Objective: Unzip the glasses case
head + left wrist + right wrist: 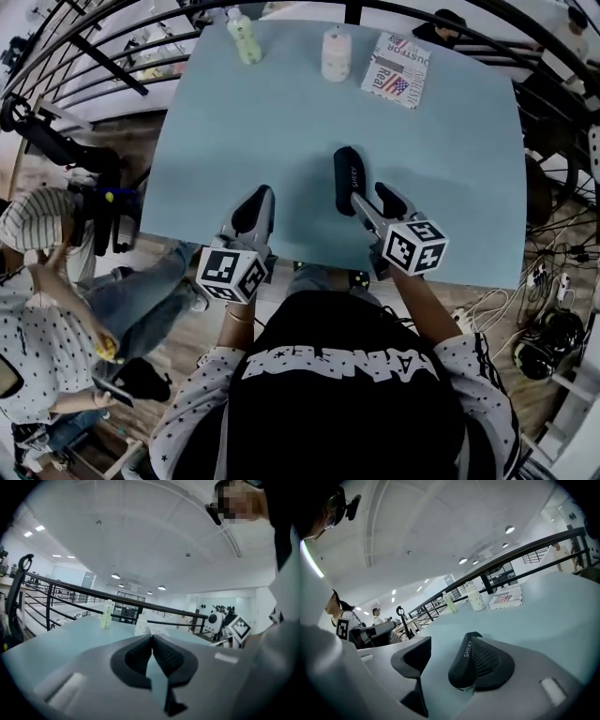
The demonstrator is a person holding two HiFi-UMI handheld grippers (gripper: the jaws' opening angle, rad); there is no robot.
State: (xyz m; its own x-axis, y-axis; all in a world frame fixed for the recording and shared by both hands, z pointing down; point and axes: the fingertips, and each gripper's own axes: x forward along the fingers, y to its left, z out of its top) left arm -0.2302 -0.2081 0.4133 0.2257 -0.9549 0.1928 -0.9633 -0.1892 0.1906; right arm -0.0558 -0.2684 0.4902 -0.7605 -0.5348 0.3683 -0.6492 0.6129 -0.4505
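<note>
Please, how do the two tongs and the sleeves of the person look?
Both the left tongs and the right tongs are grey with black ribbed pads. Behind each sits a white cube with black square markers. The sleeves are white with small black stars; the top is black with white lettering.

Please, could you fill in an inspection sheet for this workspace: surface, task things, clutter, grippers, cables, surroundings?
Surface: light blue table, flat top.
Job's things: black glasses case lying near the front edge; its zip does not show.
Clutter: green bottle, white jar, flag-printed booklet, all at the far edge.
Grippers: left gripper jaws together, empty; right gripper jaws apart, case against one jaw, not gripped.
Cables: loose cables on the floor, right.
Surroundings: black railing; a person at left.
</note>
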